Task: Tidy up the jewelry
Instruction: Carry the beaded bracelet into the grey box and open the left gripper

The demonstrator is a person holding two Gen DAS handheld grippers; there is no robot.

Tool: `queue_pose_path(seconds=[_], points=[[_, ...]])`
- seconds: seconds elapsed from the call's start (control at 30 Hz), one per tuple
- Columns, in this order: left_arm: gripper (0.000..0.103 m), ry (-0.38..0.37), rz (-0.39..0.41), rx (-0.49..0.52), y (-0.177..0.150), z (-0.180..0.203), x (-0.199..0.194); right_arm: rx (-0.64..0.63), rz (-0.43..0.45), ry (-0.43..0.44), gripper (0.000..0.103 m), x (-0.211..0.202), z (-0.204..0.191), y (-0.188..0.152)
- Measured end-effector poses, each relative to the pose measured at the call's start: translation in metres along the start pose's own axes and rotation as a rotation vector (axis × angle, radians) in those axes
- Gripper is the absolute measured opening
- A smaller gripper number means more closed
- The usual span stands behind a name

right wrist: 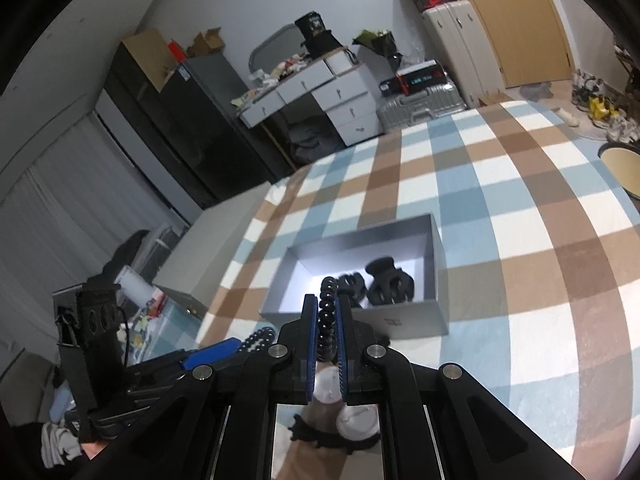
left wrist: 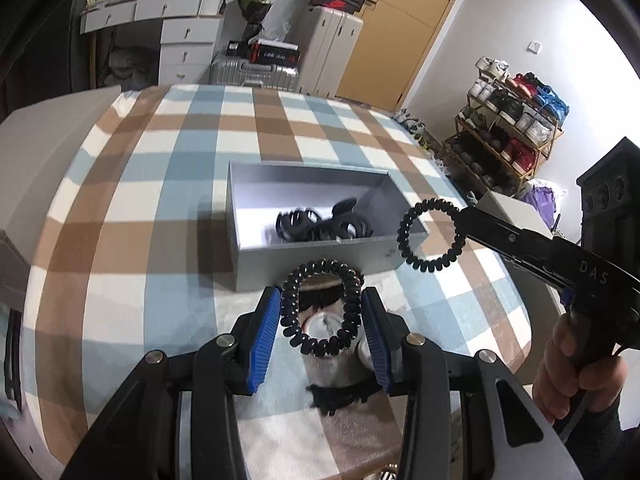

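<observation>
A grey open box (left wrist: 316,258) sits on the checked tablecloth and holds black claw hair clips (left wrist: 324,226). It also shows in the right wrist view (right wrist: 416,318) with the clips (right wrist: 380,284) inside. My left gripper (left wrist: 322,312) is shut on a black spiral hair tie (left wrist: 320,308), held flat just in front of the box's near wall. My right gripper (right wrist: 327,316) is shut on a second black spiral hair tie (right wrist: 326,320), seen edge-on. In the left wrist view that tie (left wrist: 430,236) hangs over the box's right corner.
Two silver can tops (left wrist: 328,328) and a black frilly item (left wrist: 340,396) lie on the cloth under my left gripper. A grey box (right wrist: 224,240) stands at the table's left side. A bowl (right wrist: 620,168) sits at the far right edge.
</observation>
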State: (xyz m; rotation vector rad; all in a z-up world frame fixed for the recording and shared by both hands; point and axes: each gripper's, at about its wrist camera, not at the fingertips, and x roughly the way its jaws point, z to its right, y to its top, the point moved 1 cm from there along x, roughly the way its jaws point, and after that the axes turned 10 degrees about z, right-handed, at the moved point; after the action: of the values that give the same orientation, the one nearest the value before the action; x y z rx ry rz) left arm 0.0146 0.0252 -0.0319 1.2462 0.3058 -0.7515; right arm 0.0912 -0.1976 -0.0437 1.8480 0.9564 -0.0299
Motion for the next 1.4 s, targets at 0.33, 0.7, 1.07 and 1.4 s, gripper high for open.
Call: queue_pose_path(seconds=[0.33,0.7,1.07,1.4], points=[[0.036,0.054,0.029,0.022,0.051,-0.001,0.014,-0.077,0.056,-0.022,0.008,0.003,-0.014,0.043],[0.036,-0.022,-0.087,0.017,0.063,-0.010,0.073,-0.072,0.010,-0.016,0.008,0.052,-0.003,0.058],[0.036,-0.042,-0.090,0.073,0.057,-0.009,0.079,-0.060,-0.059,-0.034,0.008,0.073,0.009,0.040],[0.036,-0.031,-0.060,0.060,0.057,-0.015,0.072,-0.076,-0.050,-0.049,0.008,0.071,0.006,0.036]])
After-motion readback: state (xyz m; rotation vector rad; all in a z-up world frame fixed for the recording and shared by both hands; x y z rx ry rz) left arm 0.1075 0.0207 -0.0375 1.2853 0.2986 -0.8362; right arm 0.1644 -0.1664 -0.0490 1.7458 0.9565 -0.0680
